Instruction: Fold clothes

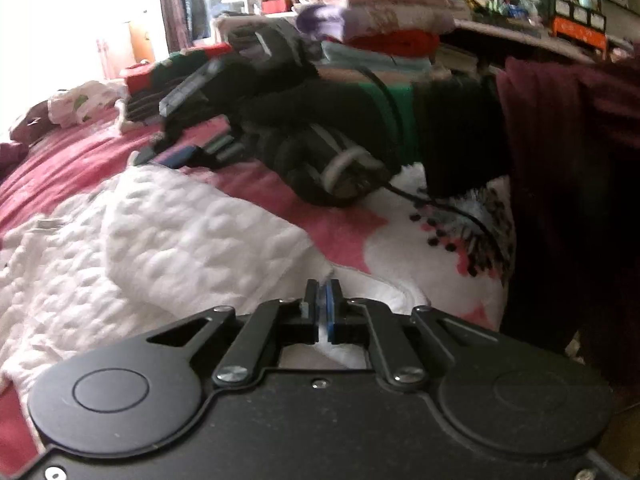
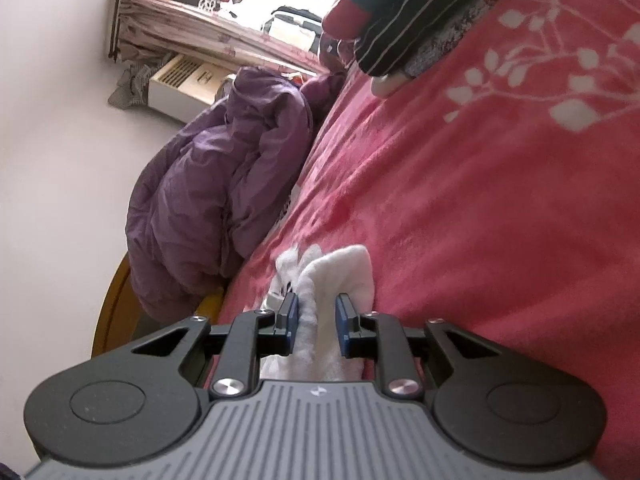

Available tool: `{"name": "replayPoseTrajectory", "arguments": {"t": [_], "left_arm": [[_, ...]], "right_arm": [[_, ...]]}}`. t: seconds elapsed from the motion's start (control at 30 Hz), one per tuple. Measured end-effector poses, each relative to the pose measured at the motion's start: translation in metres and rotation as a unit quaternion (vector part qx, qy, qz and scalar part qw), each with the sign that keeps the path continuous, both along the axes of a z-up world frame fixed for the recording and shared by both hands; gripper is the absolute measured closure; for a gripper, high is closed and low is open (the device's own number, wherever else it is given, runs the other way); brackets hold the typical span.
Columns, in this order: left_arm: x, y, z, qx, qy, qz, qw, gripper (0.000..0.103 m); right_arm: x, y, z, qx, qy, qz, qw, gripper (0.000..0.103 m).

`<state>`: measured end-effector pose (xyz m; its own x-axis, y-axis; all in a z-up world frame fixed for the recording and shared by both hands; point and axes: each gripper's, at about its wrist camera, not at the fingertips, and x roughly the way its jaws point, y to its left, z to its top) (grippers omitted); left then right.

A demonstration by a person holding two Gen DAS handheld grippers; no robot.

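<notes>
You have both grippers' jaws pinching the white garment (image 1: 160, 232) on the pink bed (image 2: 500, 200), left gripper (image 1: 322, 300) and right gripper (image 2: 316, 316), ready to fold.

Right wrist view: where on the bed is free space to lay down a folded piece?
The pink blanket lies bare between the white cloth in the right tool and the striped garment. The bed edge is crowded by the purple jacket.
</notes>
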<state>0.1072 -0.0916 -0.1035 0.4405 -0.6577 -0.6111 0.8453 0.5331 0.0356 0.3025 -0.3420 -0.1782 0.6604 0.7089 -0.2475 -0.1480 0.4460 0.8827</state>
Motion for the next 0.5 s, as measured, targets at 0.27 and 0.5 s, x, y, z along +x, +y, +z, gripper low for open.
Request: {"name": "replayPoseTrajectory", "arguments": {"t": [0.27, 0.5], "left_arm": [[0.047, 0.051, 0.021, -0.128, 0.031, 0.136, 0.9819, 0.099], [0.097, 0.050, 0.015, -0.148, 0.037, 0.217, 0.9642, 0.099]], "right_arm": [[-0.010, 0.001, 0.010, -0.031, -0.006, 0.001, 0.999, 0.081], [-0.058, -0.006, 0.023, -0.045, -0.004, -0.006, 0.999, 0.072]]}}
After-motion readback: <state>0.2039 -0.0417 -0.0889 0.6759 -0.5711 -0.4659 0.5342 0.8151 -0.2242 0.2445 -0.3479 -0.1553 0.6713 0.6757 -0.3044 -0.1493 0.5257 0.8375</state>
